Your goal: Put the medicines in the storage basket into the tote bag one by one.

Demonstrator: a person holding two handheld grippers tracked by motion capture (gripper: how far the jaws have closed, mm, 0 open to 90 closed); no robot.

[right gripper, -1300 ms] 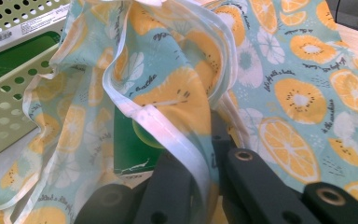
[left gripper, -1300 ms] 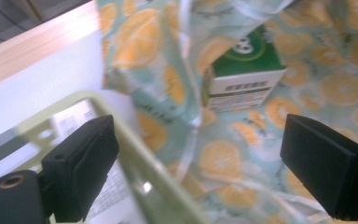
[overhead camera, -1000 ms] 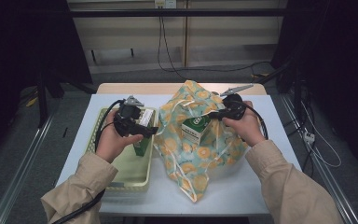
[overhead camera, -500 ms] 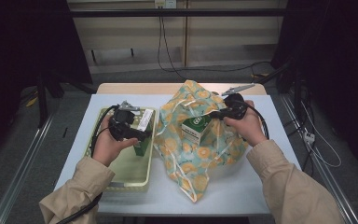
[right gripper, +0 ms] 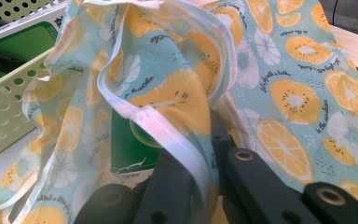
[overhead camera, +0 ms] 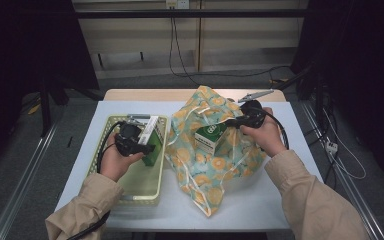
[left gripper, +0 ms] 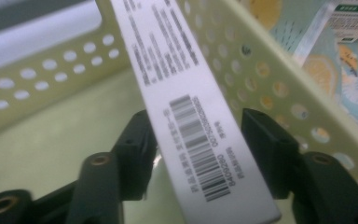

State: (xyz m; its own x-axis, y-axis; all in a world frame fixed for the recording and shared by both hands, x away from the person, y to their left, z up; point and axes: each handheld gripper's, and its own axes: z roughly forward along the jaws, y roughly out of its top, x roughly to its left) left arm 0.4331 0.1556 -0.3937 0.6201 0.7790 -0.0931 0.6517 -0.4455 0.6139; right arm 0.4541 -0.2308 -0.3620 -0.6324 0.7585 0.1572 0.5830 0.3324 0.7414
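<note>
A green and white box (overhead camera: 151, 129) stands on end in the pale yellow basket (overhead camera: 130, 195). My left gripper (overhead camera: 142, 146) has just been closing its jaws, and they now press on both sides of the box's white barcode face (left gripper: 191, 102). My right gripper (overhead camera: 232, 122) is shut on the white-edged rim of the orange-print fabric bag (overhead camera: 215, 165), holding its mouth up. The right gripper view shows that rim pinched between the jaws (right gripper: 205, 140). A second green and white box (overhead camera: 210, 136) sits inside the bag's mouth (right gripper: 130, 144).
The perforated basket wall (left gripper: 270, 84) stands right beside the held box, with the bag (left gripper: 349, 70) just beyond it. The white table top (overhead camera: 260, 200) carries both. Cables run across the floor behind the table.
My left hand has sunk toward the basket and its jaws have closed from wide open onto the box. The right hand and the bag have stayed put.
</note>
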